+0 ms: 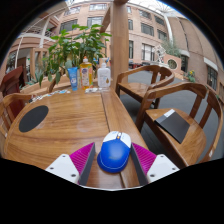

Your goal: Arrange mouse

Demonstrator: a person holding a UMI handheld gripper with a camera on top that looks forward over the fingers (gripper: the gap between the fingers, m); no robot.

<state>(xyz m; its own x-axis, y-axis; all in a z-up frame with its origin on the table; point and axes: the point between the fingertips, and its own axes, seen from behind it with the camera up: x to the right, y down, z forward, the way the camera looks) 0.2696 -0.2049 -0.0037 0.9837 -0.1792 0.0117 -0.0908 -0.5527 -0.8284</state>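
— Can you read any words or numbers here?

— No. The bottles (88, 73) at the far side of the table (70, 120) carry labels, but the print on them is too small to make out.

— Any brand mark on the mouse (114, 154) nearer us on that table?

— None that I can read.

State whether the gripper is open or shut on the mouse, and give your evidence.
Shut on the mouse. The gripper has both pink pads pressed against the sides of the blue mouse, with no gap either side, at the wooden table's near edge.
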